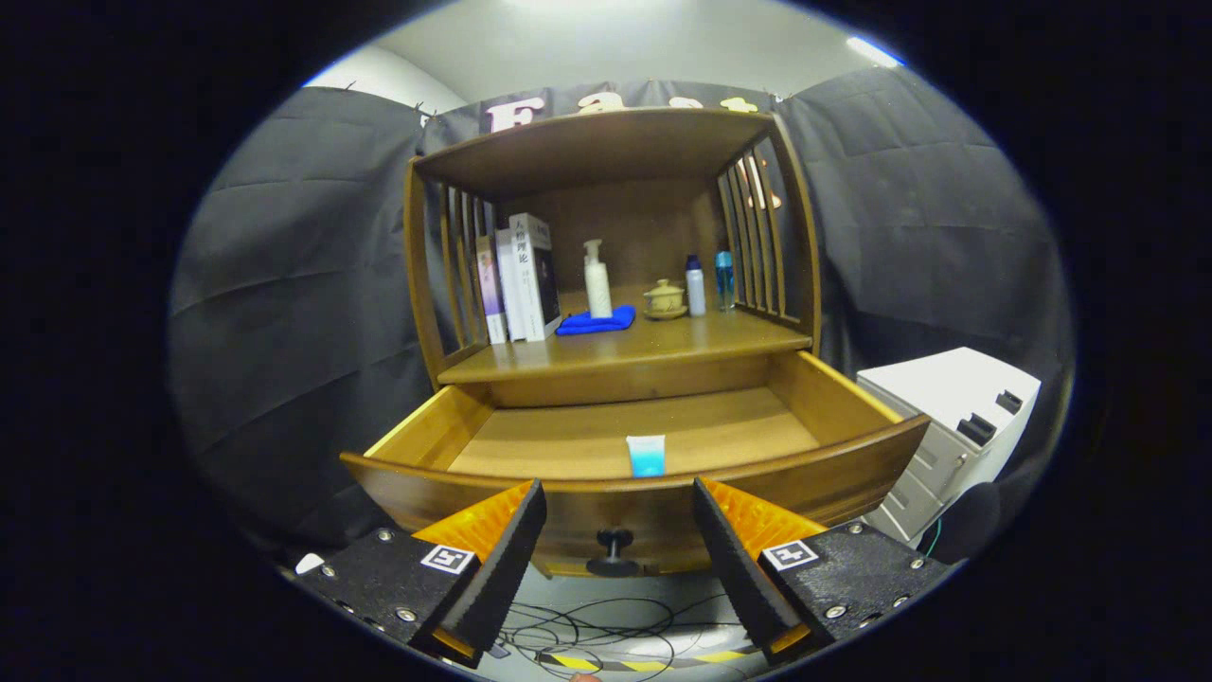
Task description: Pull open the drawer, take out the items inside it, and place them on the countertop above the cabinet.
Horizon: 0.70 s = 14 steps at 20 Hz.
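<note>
Black cloth walls enclose the booth on both sides and behind, with a pale ceiling above.

Cabinet (615, 379): wooden, with slatted sides, an open shelf compartment on top and one drawer below.

Drawer (634, 474): pulled fully out toward the gripper; a dark round knob (614, 545) sits at the middle of its curved front, between the two fingers and lower than their tips.

Drawer contents: one small light-blue tube (646, 455), standing cap-down against the inside of the front panel, near the middle, just beyond the gap between the fingers. Remainder of the drawer floor is bare wood.

Countertop (682, 341) above the drawer, from left to right: a row of upright books (519, 279) against the left slats; a folded blue cloth (597, 322); a white pump bottle (597, 281) standing at the cloth's back edge; a small lidded cup on a saucer (665, 299); a white bottle with a dark cap (695, 286); a clear blue bottle (724, 280) beside the right slats.

Gripper (620, 494): fingers spread wide apart, holding nothing, in front of the drawer front and not touching it.

Beside the cabinet on the right: a white filing unit (956, 426). Floor below: loose black cables (606, 630) and a strip of striped tape.
</note>
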Motion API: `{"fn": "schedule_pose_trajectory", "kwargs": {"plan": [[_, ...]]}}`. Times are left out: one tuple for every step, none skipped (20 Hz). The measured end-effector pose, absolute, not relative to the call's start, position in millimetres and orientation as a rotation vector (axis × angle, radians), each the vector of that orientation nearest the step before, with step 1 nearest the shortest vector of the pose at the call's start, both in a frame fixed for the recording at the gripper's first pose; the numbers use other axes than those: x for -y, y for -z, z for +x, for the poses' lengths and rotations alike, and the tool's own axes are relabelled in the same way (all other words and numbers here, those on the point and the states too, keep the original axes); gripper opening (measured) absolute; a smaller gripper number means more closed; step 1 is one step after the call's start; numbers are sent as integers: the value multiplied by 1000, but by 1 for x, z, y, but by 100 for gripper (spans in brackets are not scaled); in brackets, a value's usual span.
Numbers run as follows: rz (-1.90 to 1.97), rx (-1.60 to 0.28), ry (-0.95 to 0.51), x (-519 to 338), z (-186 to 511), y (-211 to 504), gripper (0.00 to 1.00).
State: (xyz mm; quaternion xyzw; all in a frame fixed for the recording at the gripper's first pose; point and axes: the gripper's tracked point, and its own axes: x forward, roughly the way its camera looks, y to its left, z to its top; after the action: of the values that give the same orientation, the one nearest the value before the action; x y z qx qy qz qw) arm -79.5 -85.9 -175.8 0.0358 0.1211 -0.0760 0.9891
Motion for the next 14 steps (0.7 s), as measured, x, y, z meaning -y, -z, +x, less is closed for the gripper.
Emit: {"fn": "schedule_pose_trajectory", "kwargs": {"plan": [[77, -234, 173, 90, -75, 166, 95], [84, -215, 187, 94, -69, 156, 95], [91, -200, 198, 96, -62, 147, 95], [89, -189, 217, 100, -56, 140, 95], [83, -185, 232, 105, -50, 134, 95], [72, -182, 246, 108, -41, 127, 95], [60, -185, 251, 110, -33, 123, 95], [42, -191, 260, 112, -24, 119, 95], [22, -207, 266, 115, -17, 118, 95], [7, -224, 273, 117, -10, 120, 95], [8, -241, 281, 118, -3, 122, 95], [19, -258, 285, 118, 5, 124, 95], [29, -278, 290, 118, 13, 129, 95], [27, -305, 293, 119, 20, 135, 95]]}}
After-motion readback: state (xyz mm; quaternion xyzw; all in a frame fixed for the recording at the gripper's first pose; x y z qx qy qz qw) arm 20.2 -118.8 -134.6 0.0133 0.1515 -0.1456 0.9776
